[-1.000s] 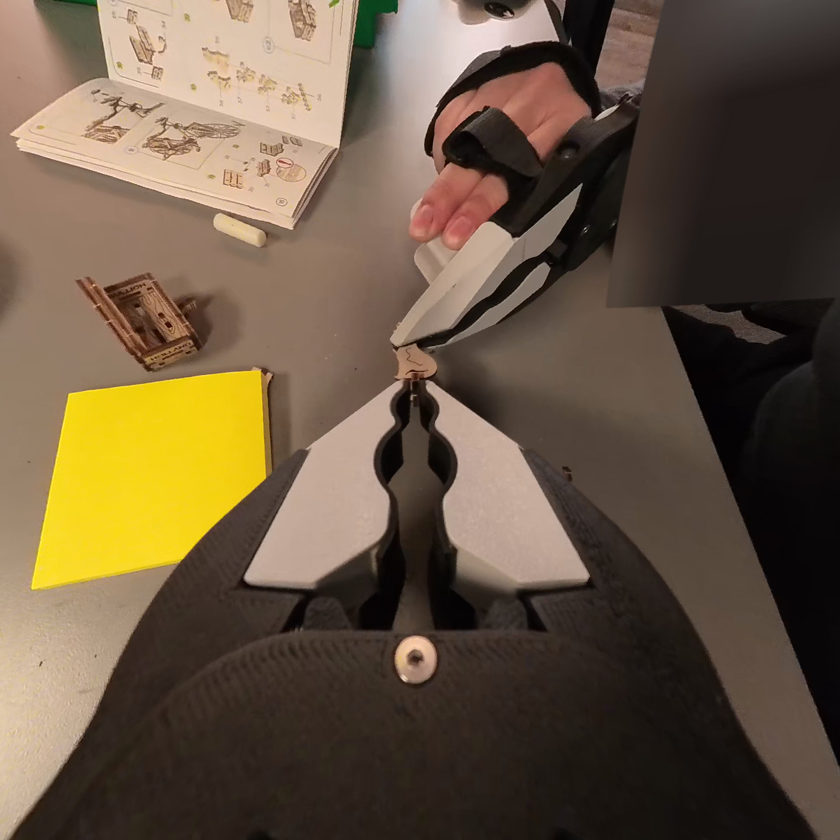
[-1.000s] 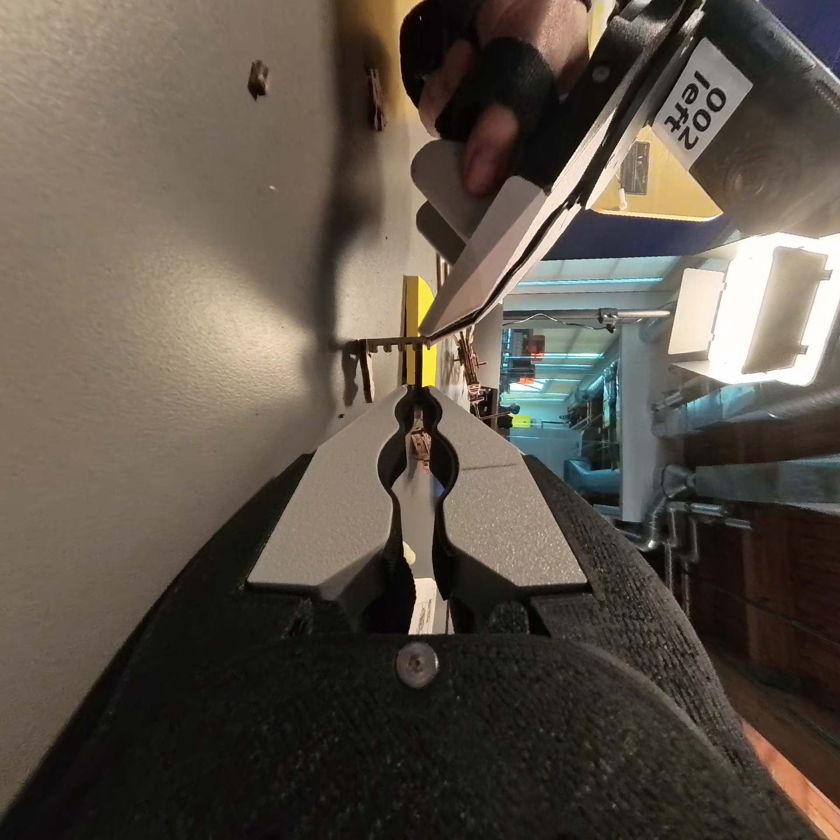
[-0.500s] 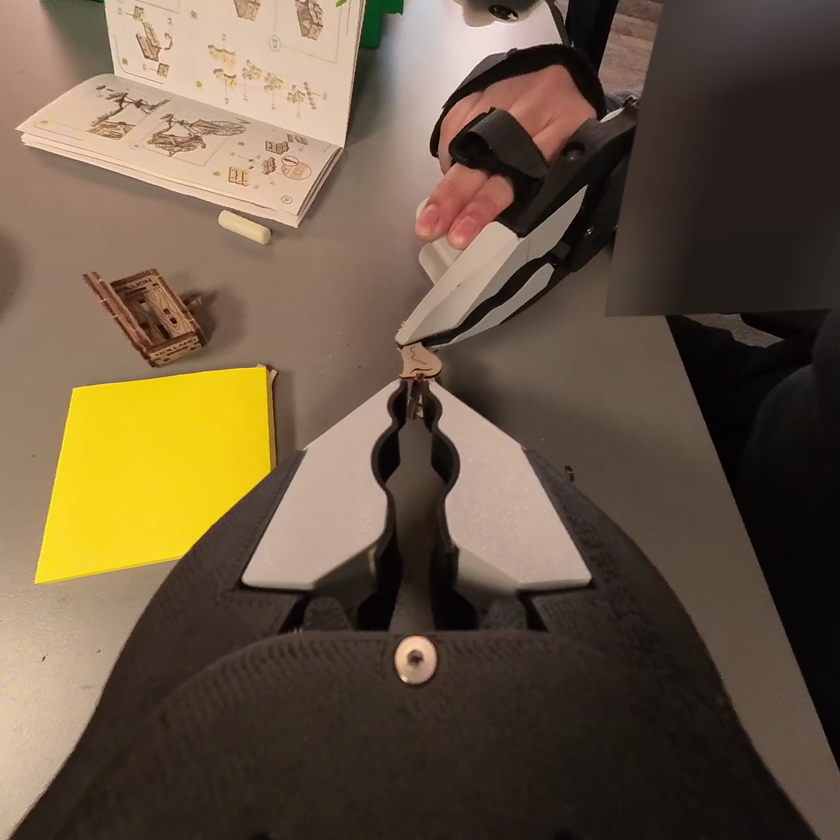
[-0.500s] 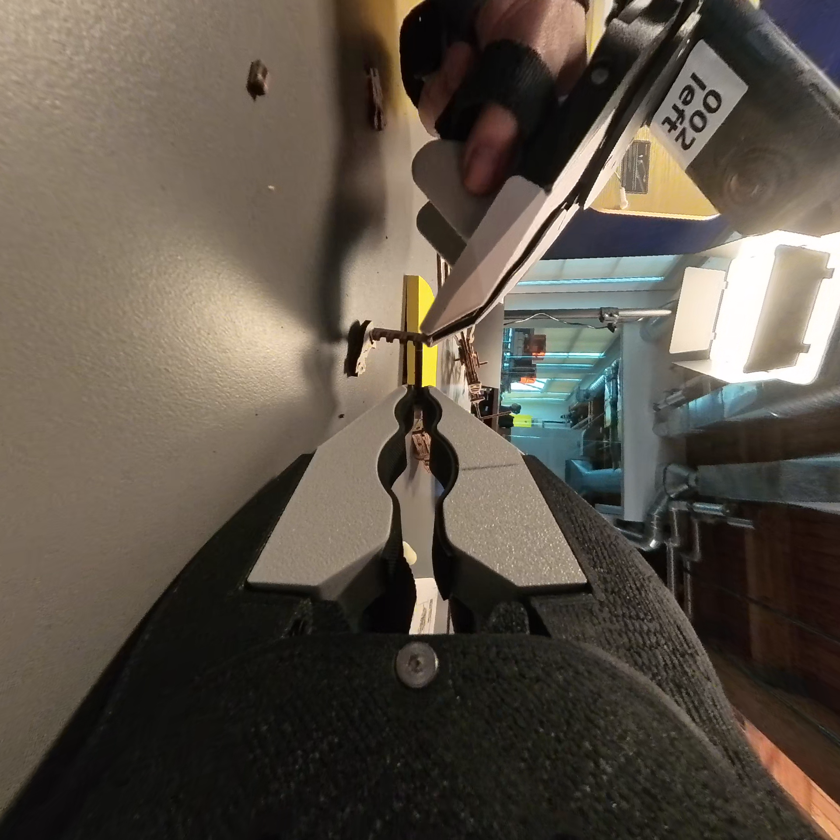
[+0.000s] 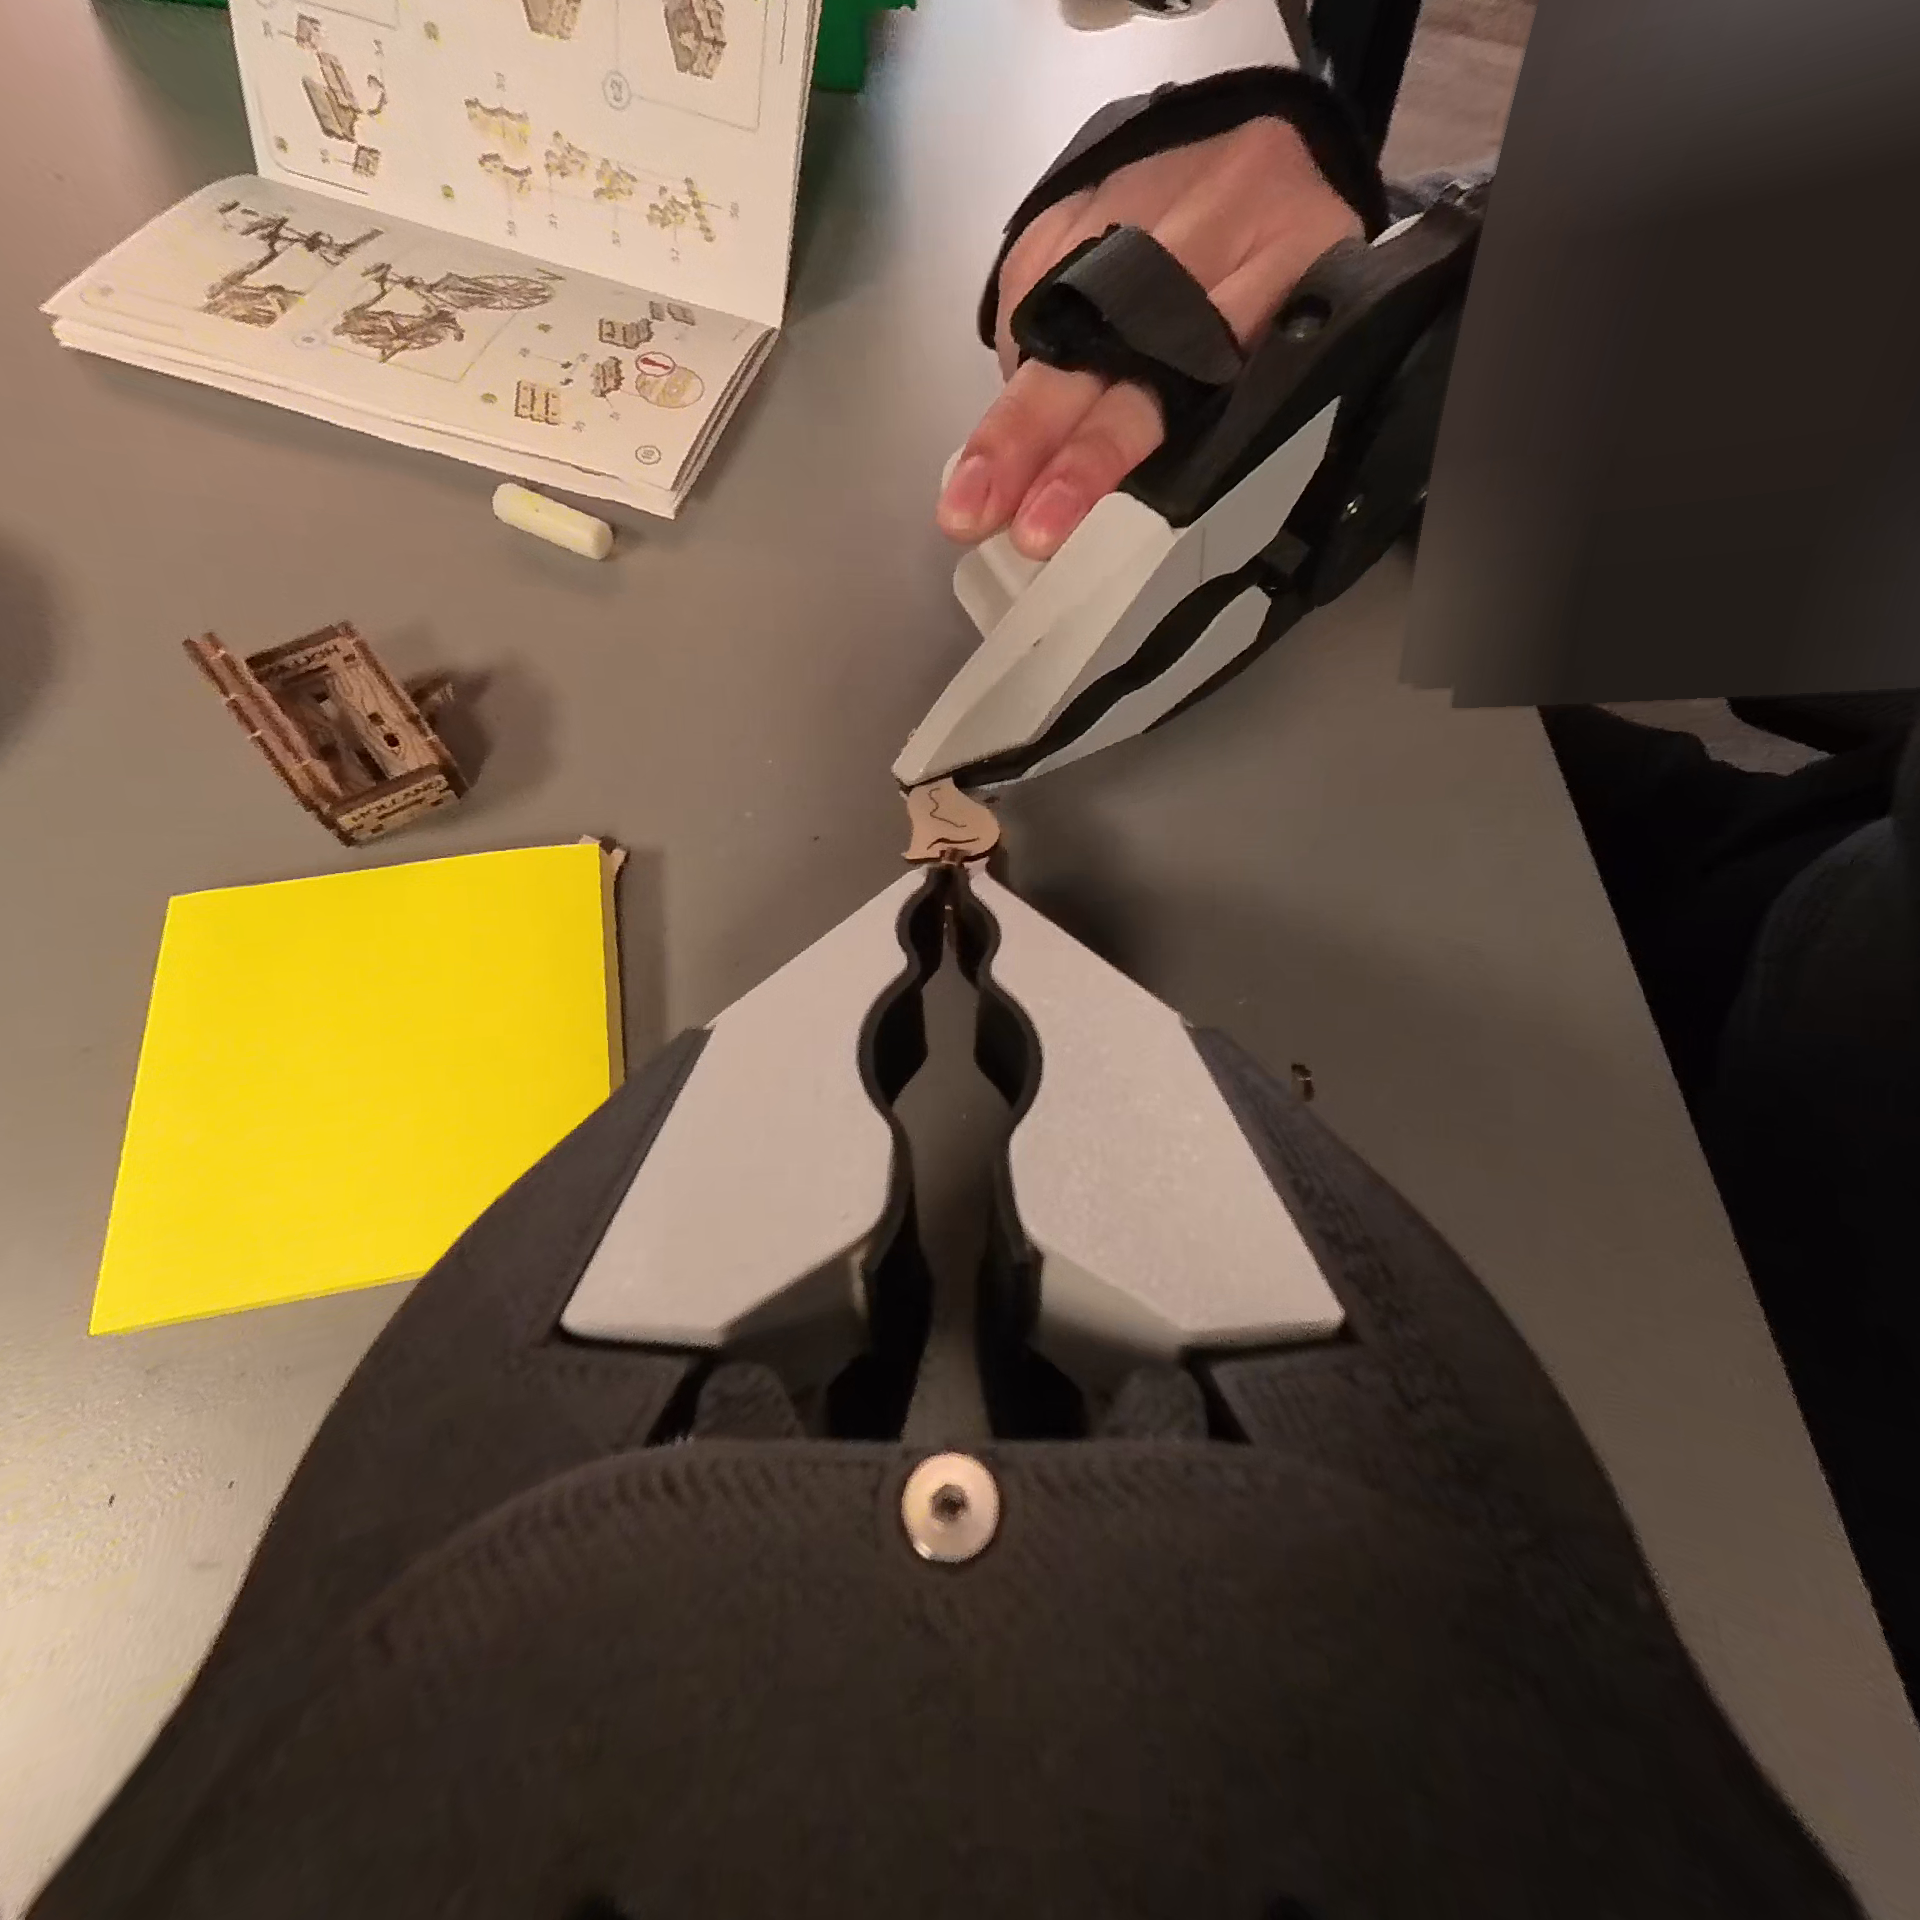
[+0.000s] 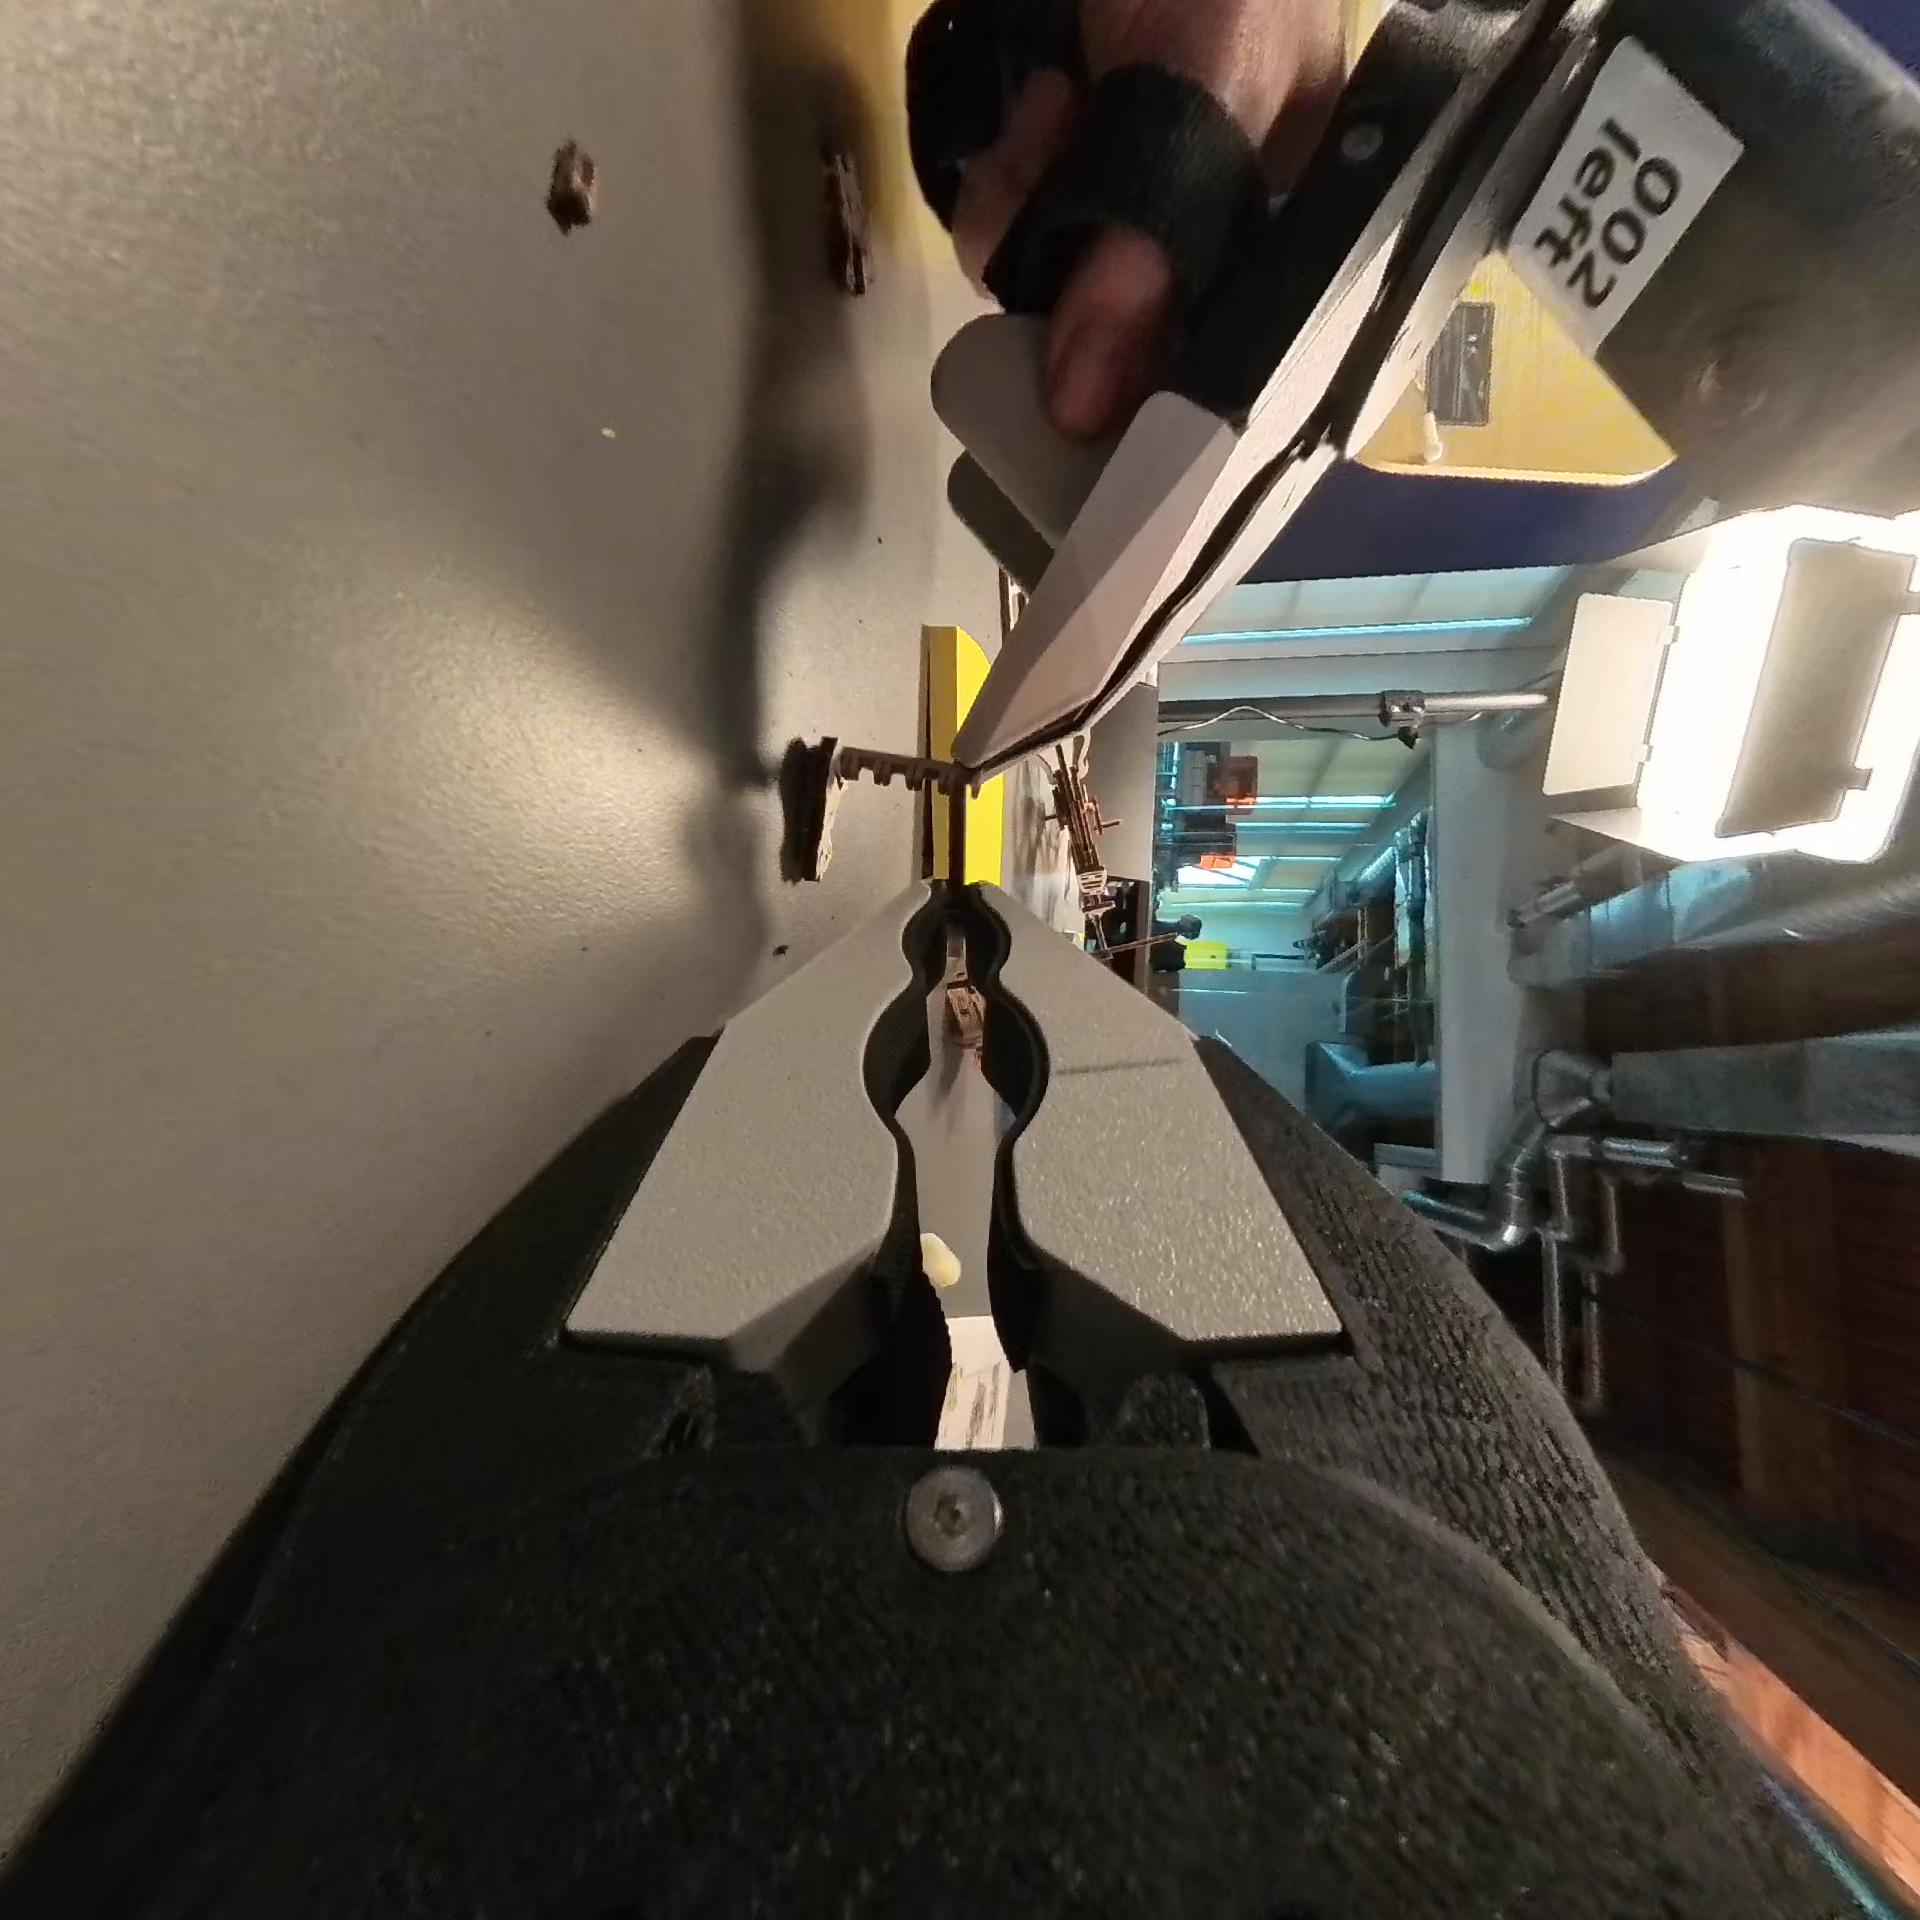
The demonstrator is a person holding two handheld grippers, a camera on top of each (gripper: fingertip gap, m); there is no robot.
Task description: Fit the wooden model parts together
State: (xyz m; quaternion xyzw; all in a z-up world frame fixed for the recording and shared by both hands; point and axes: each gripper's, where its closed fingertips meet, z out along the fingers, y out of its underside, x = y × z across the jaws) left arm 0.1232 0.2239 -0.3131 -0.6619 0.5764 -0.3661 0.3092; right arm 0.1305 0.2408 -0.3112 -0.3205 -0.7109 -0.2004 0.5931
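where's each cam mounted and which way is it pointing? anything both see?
Left wrist view: on the left gripper, looking down along its fingers at the grey table; its shut tips and the right gripper show.
Right wrist view: on the right gripper, rolled sideways, looking across the table; the left gripper and a strapped hand show.
Shared: the small wooden part between the tips, yellow pad.
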